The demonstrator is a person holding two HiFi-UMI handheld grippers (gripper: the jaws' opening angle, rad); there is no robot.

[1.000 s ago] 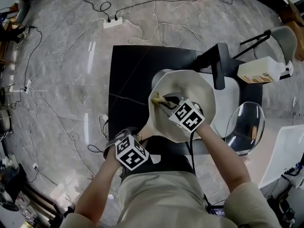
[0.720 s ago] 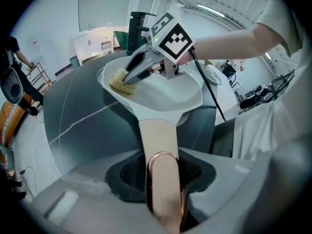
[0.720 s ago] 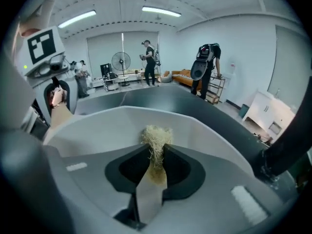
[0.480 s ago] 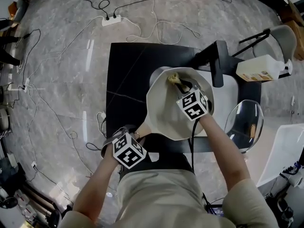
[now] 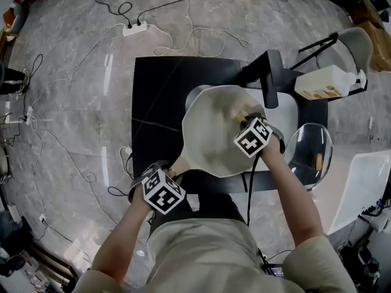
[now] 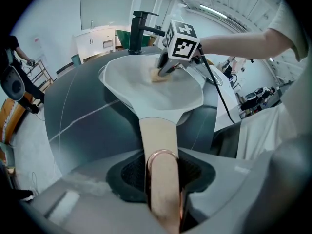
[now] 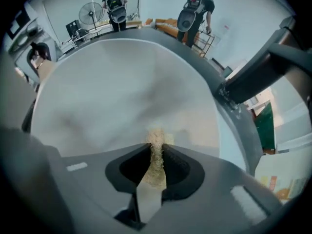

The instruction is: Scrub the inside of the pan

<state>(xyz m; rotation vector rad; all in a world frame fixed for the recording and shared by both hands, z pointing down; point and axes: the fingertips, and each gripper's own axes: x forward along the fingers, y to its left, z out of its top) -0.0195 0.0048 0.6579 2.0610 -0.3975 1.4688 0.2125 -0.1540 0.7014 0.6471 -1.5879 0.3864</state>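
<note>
A cream pan [image 5: 214,133] is held tilted over the black counter, its handle [image 5: 179,162] pointing back toward me. My left gripper [image 5: 173,174] is shut on that handle; in the left gripper view the handle's copper loop [image 6: 162,156] sits between the jaws of the left gripper [image 6: 163,172]. My right gripper [image 5: 249,119] is inside the pan at its right side, shut on a tan scrub pad [image 7: 156,152]. The pad's frayed tip presses on the pan's inner wall [image 7: 122,91]. From the left gripper view the pad [image 6: 157,75] shows under the right gripper [image 6: 165,68].
A black faucet [image 5: 269,78] and white sink [image 5: 296,124] lie just behind and right of the pan. A soap bottle [image 5: 324,83] stands at the far right, a glass lid [image 5: 311,154] beside the sink. Cables and a power strip [image 5: 134,28] lie on the floor. People [image 7: 195,11] stand far off.
My right gripper has swept the scrub pad from the pan's left side, round the far rim, to its right side. The left gripper still holds the handle, and the pan has barely shifted.
</note>
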